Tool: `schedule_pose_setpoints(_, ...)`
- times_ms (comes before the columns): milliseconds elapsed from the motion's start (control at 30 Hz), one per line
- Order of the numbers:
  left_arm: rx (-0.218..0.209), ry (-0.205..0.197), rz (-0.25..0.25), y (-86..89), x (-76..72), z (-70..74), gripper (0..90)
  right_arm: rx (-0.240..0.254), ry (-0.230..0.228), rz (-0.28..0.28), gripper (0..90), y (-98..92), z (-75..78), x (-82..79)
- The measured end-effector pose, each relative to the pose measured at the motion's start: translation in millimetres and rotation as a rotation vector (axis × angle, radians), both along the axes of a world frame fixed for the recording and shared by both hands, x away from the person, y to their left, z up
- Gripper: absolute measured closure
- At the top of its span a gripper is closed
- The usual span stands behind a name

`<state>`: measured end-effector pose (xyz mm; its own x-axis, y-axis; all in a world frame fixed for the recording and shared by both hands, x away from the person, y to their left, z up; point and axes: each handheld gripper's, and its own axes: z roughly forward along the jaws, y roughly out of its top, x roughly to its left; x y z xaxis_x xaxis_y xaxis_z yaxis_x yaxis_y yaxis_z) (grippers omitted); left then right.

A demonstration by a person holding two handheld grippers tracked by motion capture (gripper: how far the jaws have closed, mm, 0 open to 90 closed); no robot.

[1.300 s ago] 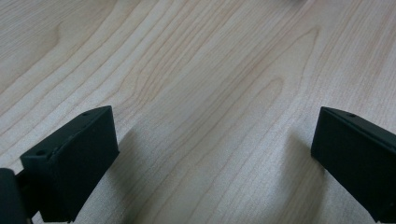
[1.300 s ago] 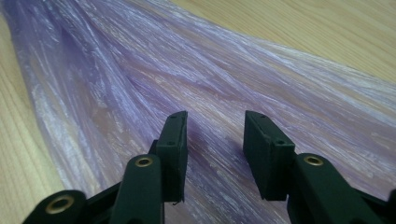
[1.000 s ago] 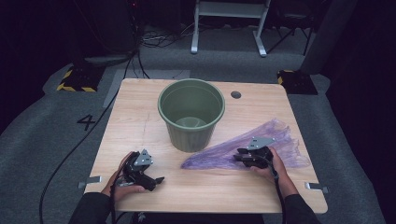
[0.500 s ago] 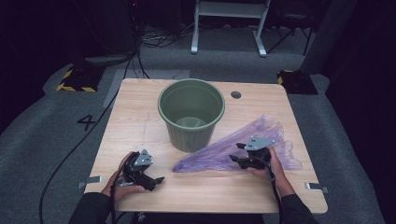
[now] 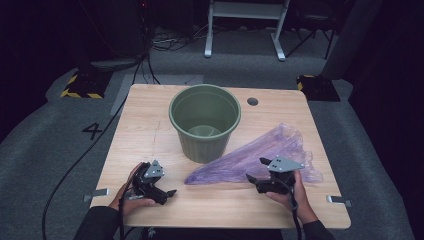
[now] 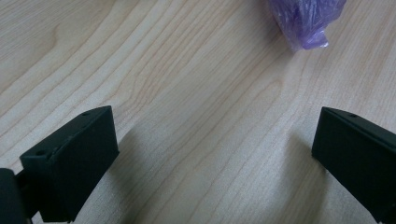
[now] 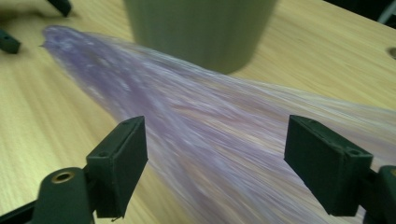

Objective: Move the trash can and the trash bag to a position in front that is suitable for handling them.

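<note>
Since the earlier frames my right gripper (image 5: 256, 179) had drawn back toward the near edge of the desk (image 5: 150, 125), and its jaws had just been opening; they stood wide, with the purple plastic bag (image 5: 260, 155) lying loose beneath and between them, not pinched. The bag itself had shifted a little and now lay flat, its narrow tip pointing left past the foot of the green bucket (image 5: 205, 122). My left gripper (image 5: 167, 192) had not moved, resting near the front-left of the desk with its jaws wide apart and nothing in them.

From the high view I could see the whole layout: the bucket upright at the desk's middle, the bag fanning out from beside the bucket toward the right edge, and a small round hole (image 5: 252, 101) in the desk top behind the bucket. The right gripper view gave me what the high view could not: the bag (image 7: 196, 130), blurred, streaming away under the open jaws to its tip, with the bucket's wall (image 7: 201, 32) just beside it. The left gripper view showed bare wood grain between its jaws and only the bag's crumpled tip (image 6: 306, 21) up ahead, well apart from them.

Open wood lay to the left of the bucket and along the near edge between my two hands. The bag's wide end reached close to the right edge.

I counted one bucket, one bag, two grippers.
</note>
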<state>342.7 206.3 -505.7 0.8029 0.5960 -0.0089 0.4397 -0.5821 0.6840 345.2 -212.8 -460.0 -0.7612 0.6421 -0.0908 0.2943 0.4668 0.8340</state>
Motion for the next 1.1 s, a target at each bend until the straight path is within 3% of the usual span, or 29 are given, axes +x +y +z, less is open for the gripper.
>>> schedule_pose_setpoints(167, -0.004, 0.000, -0.005, -1.8, 0.2, -0.2, 0.0, -0.038, 0.043, 0.014, 18.8, 25.5, -17.3, 10.1)
schedule_pose_setpoints(300, -0.002, 0.000, -0.007, -2.2, 0.3, 0.0, 0.0, -0.054, 0.080, 0.013, 20.3, 28.3, -28.8, 23.4)
schedule_pose_setpoints(433, -0.003, 0.002, -0.007, -3.0, 0.3, -0.1, 0.0, -0.013, 0.129, 0.022, 28.4, 16.9, -34.5, 36.2)
schedule_pose_setpoints(500, -0.004, 0.000, -0.011, -3.5, 0.6, -0.2, 0.0, -0.039, 0.122, 0.008, 30.3, 11.9, -36.9, 40.9)
schedule_pose_setpoints(633, -0.003, 0.000, -0.013, -3.9, 1.0, -0.1, 0.0, -0.045, 0.134, -0.021, 38.0, 0.0, -41.7, 51.1)
schedule_pose_setpoints(733, -0.002, 0.000, -0.018, -6.0, 2.1, -0.1, 0.0, -0.059, 0.122, -0.012, 45.2, -7.0, -42.0, 55.8)
schedule_pose_setpoints(833, -0.002, 0.000, -0.020, -9.1, 3.2, 0.0, 0.0, -0.034, 0.137, -0.013, 54.4, -14.7, -42.6, 61.3)
schedule_pose_setpoints(1100, -0.002, 0.002, -0.035, -12.5, 6.9, 0.1, 0.1, -0.026, 0.135, -0.036, 75.7, -33.3, -42.3, 74.7)
